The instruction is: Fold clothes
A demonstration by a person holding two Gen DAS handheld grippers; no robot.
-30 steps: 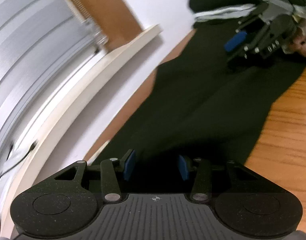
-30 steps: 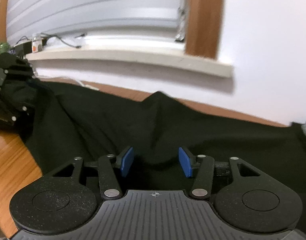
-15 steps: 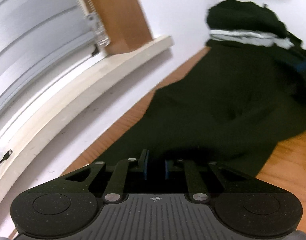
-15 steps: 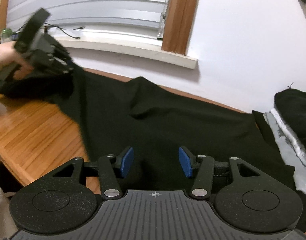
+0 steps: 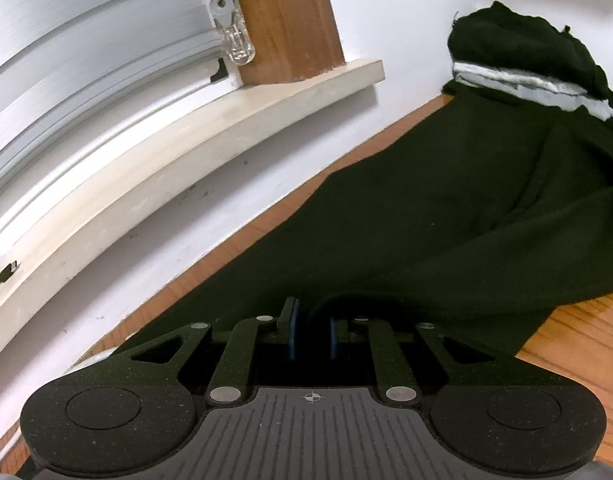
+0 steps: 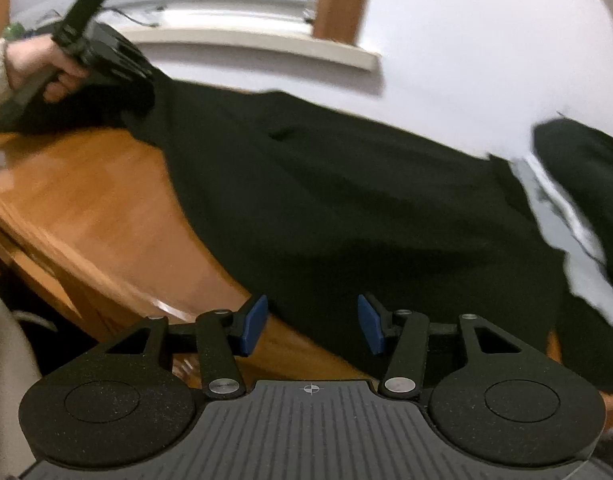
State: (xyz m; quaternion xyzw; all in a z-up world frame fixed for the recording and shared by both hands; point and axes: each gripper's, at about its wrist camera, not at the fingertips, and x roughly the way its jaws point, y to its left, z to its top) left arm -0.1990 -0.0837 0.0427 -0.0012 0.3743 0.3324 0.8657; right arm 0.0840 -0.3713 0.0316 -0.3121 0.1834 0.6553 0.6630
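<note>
A long black garment (image 5: 426,216) lies stretched across the wooden table (image 5: 578,340) along the wall. My left gripper (image 5: 311,330) is shut on a raised fold at one end of it, the cloth pinched between the blue pads. In the right wrist view the same garment (image 6: 346,208) spreads over the table (image 6: 90,208), and the left gripper (image 6: 102,56) shows at the far left in a person's hand, holding that end. My right gripper (image 6: 312,326) is open, hovering over the garment's near edge with nothing pressed between its pads.
A pile of folded black and grey-white clothes (image 5: 526,64) sits at the garment's far end, also in the right wrist view as a pile (image 6: 578,216). A cream window sill (image 5: 186,152) and blinds run along the white wall. A cable end (image 5: 4,274) lies on the sill.
My left gripper shut on the garment's end and rolled a little. My right gripper travelled along the garment toward the clothes pile, staying open; the table's front edge came into its view.
</note>
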